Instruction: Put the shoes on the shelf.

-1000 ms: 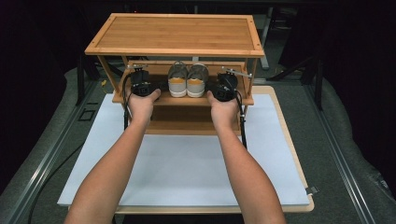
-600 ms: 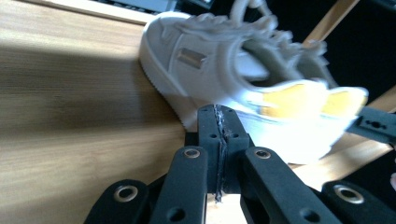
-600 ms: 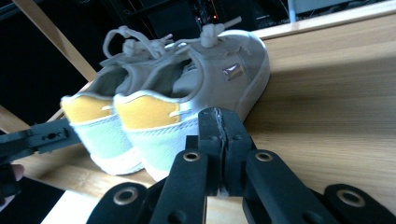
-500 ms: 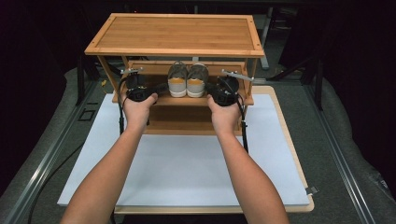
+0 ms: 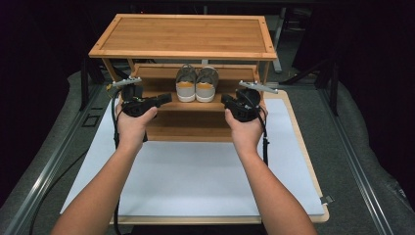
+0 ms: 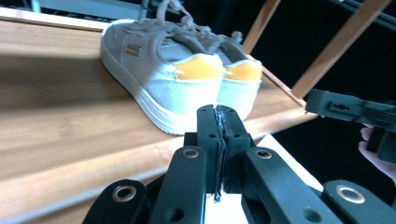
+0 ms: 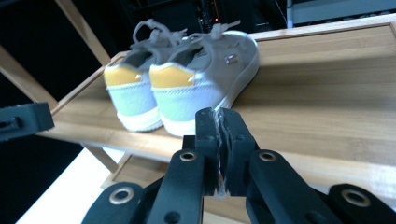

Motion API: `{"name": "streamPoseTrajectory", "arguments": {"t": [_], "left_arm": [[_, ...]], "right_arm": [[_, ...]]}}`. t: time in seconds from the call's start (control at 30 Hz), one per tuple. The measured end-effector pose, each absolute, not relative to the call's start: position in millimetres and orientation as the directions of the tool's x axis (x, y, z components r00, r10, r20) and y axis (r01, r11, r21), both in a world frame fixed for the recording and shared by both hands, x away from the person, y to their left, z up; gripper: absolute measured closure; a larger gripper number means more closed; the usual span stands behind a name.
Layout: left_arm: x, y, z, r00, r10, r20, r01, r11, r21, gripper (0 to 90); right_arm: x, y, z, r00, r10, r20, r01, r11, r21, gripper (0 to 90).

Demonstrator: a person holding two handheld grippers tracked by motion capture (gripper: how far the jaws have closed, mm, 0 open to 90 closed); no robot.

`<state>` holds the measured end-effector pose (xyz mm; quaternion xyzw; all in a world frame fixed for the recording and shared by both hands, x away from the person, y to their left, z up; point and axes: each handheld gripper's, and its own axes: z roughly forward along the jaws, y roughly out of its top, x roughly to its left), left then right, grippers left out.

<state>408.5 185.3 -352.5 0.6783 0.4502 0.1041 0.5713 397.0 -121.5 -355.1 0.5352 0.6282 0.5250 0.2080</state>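
Since they drew back, both grippers, left gripper (image 5: 165, 99) and right gripper (image 5: 226, 101), fingers closed, flanking shoes (image 5: 196, 84)

Grey shoes (image 5: 196, 83) on wooden rack (image 5: 182, 36)

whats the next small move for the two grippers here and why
Probably open both first. The left gripper and right gripper have their jaws pressed shut, empty, just short of the heels of the pair of shoes on the rack's middle shelf, so neither can grasp anything yet.
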Motion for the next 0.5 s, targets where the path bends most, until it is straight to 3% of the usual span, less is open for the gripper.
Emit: {"name": "streamPoseTrajectory", "arguments": {"t": [0.5], "left_arm": [[368.5,217.9,-391.3,0.591,0.725,-0.353,0.506,0.008,0.862,85.1]], "right_arm": [[356.6,-137.0,-374.6,-0.373,0.889,0.266,0.472,-0.065,0.879,85.5]]}}
